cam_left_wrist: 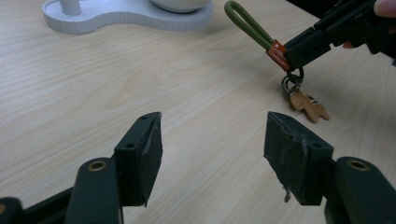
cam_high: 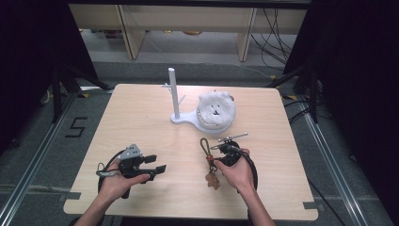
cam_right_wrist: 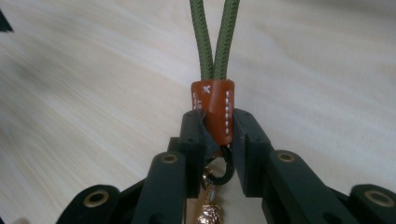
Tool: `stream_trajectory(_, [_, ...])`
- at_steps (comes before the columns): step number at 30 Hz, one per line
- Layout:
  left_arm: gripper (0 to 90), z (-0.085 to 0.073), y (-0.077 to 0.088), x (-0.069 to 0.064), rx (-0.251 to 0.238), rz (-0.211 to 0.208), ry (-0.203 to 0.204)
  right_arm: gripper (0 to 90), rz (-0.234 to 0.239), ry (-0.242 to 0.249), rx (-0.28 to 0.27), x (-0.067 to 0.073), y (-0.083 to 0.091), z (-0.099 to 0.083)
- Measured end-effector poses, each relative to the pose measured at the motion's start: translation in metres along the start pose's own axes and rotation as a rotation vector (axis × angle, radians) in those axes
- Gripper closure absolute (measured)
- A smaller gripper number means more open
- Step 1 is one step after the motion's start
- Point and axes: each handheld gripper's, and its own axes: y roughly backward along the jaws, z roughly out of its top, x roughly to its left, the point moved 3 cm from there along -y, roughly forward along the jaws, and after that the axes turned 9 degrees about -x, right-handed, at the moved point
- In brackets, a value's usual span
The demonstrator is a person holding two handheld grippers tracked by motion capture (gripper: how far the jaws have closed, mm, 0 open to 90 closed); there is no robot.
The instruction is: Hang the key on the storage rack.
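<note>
Keychain [cam_high: 210,162] lies near the front of the big wooden table [cam_high: 141,122], a bit to the right. Far back on the table stands a white stand [cam_high: 175,101] with a tall post, and a fluffy white hat [cam_high: 216,110] with a little face sits on its round end. The left gripper [cam_high: 156,164] rests low over the table on the left, its two black jaws wide apart with nothing between them. The right gripper [cam_right_wrist: 217,135] has pinched tight on the keychain's orange leather band [cam_right_wrist: 214,109]. The green rope loop [cam_right_wrist: 215,39] sticks out past the jaws. A small brown charm [cam_left_wrist: 308,106] hangs off the ring and touches the table.
</note>
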Motion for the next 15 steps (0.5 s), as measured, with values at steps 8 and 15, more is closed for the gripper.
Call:
stream_trajectory(8, [41.8, 0.012, -0.002, -0.004, -0.058, -0.009, 0.044, 75.9, 0.046, 0.048, -0.189, 0.007, 0.011, 0.007])
stream_trajectory(15, [46.3, 0.033, -0.003, -0.009, -0.166, -0.038, 0.081, 75.9, 0.073, 0.095, -0.339, 0.013, 0.019, 0.014])
